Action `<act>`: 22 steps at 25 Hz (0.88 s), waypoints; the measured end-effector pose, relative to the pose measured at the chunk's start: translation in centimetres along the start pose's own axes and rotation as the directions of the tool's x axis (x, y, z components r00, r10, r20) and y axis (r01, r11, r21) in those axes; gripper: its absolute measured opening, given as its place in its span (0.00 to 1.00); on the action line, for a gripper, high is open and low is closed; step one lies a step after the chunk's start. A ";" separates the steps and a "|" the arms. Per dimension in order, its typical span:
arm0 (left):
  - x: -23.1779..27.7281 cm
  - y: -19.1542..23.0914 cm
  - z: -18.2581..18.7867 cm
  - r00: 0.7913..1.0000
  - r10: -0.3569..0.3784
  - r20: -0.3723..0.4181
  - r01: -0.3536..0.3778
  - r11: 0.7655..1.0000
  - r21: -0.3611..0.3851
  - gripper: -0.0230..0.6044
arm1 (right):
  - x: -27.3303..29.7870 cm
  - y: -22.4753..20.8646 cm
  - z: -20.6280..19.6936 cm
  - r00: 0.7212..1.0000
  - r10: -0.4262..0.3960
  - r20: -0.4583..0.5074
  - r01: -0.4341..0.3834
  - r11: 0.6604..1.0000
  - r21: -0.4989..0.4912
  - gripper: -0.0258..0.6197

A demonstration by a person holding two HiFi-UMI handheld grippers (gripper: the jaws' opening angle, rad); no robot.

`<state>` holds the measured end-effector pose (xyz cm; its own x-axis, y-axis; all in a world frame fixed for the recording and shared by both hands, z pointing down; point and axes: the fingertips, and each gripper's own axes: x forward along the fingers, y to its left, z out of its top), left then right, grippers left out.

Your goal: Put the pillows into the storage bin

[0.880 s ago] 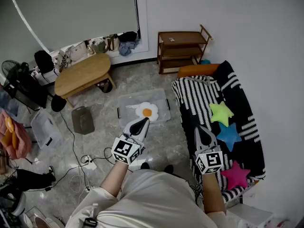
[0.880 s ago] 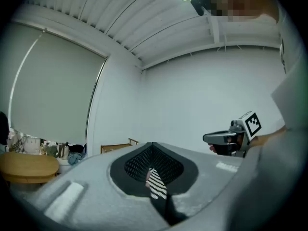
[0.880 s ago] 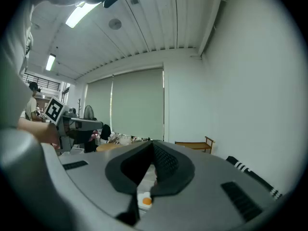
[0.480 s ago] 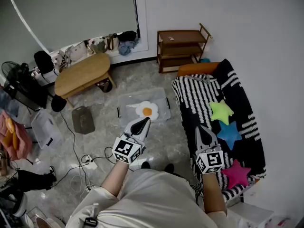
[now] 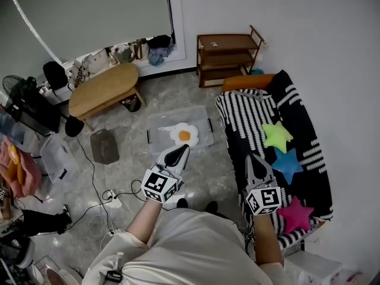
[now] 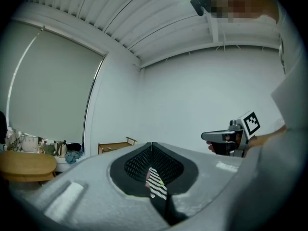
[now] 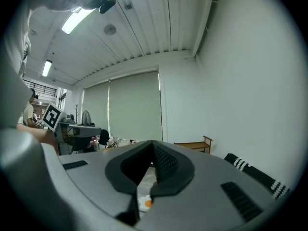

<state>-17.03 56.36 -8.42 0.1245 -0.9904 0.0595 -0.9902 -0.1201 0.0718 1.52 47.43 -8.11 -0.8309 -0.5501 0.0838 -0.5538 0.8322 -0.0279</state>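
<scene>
Between pillows: left gripper (image 5: 176,154) and right gripper (image 5: 255,165) are both clenched on nothing. Flower pillow (image 5: 184,135) sits in the storage bin (image 5: 155,126). Green star (image 5: 276,136), blue star (image 5: 288,165) and pink star (image 5: 295,214) wait on the sofa (image 5: 249,120). Next, I'd guess, right opens and reaches over (pink's closest).

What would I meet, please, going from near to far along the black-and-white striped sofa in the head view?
First the pink star-shaped pillow → blue star-shaped pillow → green star-shaped pillow → orange cushion at the far end → brown wooden shelf unit by the wall.
</scene>
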 end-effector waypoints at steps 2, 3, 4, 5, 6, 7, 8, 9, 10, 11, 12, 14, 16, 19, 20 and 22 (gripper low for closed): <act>0.2 -0.3 -0.1 1.000 -0.002 0.000 0.002 1.000 -0.002 0.07 | -0.2 -0.5 -0.1 1.000 -0.003 0.001 0.003 1.000 0.007 0.03; 0.4 -0.5 -0.2 1.000 -0.003 -0.001 0.003 1.000 -0.004 0.07 | -0.4 -0.8 -0.2 1.000 -0.005 -0.001 0.005 1.000 0.008 0.04; 0.6 -0.8 -0.3 1.000 -0.005 -0.002 0.005 1.000 -0.005 0.07 | -0.6 -1.2 -0.4 1.000 -0.007 -0.003 0.007 1.000 0.009 0.04; 0.8 -1.2 -0.4 1.000 -0.007 -0.006 0.007 1.000 -0.004 0.07 | -0.8 -1.6 -0.6 1.000 -0.008 -0.005 0.008 1.000 0.009 0.04; 1.0 -1.6 -0.5 1.000 -0.010 -0.009 0.010 1.000 -0.003 0.07 | -1.0 -1.9 -0.7 1.000 -0.010 -0.009 0.010 1.000 0.009 0.04; 1.3 -2.0 -0.6 1.000 -0.013 -0.012 0.013 1.000 -0.001 0.07 | -1.3 -2.3 -0.8 1.000 -0.011 -0.014 0.011 1.000 0.009 0.04; 1.7 -2.5 -0.7 1.000 -0.016 -0.014 0.016 1.000 0.001 0.07 | -1.4 -2.8 -0.9 1.000 -0.013 -0.018 0.014 1.000 0.009 0.04; 2.1 -3.0 -0.7 1.000 -0.019 -0.015 0.019 1.000 0.002 0.07 | -1.6 -3.3 -1.0 1.000 -0.015 -0.022 0.015 1.000 0.009 0.04; 2.6 -3.5 -0.7 1.000 -0.021 -0.015 0.021 1.000 0.002 0.07 | -1.8 -3.9 -1.1 1.000 -0.017 -0.023 0.017 1.000 0.010 0.04; 3.0 -4.0 -0.8 1.000 -0.023 -0.015 0.023 1.000 0.001 0.07 | -2.0 -4.5 -1.3 1.000 -0.017 -0.024 0.018 1.000 0.011 0.04; 3.4 -4.5 -0.9 1.000 -0.025 -0.015 0.025 1.000 0.001 0.07 | -2.2 -5.0 -1.4 1.000 -0.018 -0.025 0.019 1.000 0.011 0.04; 4.2 -5.4 -1.2 0.999 -0.027 -0.017 0.027 1.000 0.001 0.07 | -2.6 -6.0 -1.6 1.000 -0.019 -0.025 0.019 1.000 0.008 0.04; 5.0 -6.1 -1.4 0.999 -0.027 -0.020 0.027 1.000 0.000 0.07 | -3.0 -7.0 -1.9 0.999 -0.018 -0.027 0.019 1.000 0.006 0.04; 6.6 -7.3 -1.5 0.999 -0.028 -0.019 0.028 1.000 -0.002 0.07 | -3.4 -8.9 -2.3 0.999 -0.018 -0.034 0.018 1.000 0.008 0.04; 7.1 -7.7 -1.5 0.999 -0.028 -0.019 0.028 1.000 -0.003 0.07 | -3.6 -9.5 -2.4 0.999 -0.018 -0.036 0.018 1.000 0.007 0.04; 7.9 -8.6 -1.6 0.999 -0.028 -0.018 0.028 1.000 -0.006 0.07 | -4.0 -10.5 -2.6 0.999 -0.018 -0.042 0.018 1.000 -0.002 0.04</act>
<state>-7.47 49.63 -6.93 0.1538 -0.9852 0.0757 -0.9859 -0.1478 0.0791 10.80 41.04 -5.60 -0.8176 -0.5619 0.1258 -0.5687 0.8222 -0.0241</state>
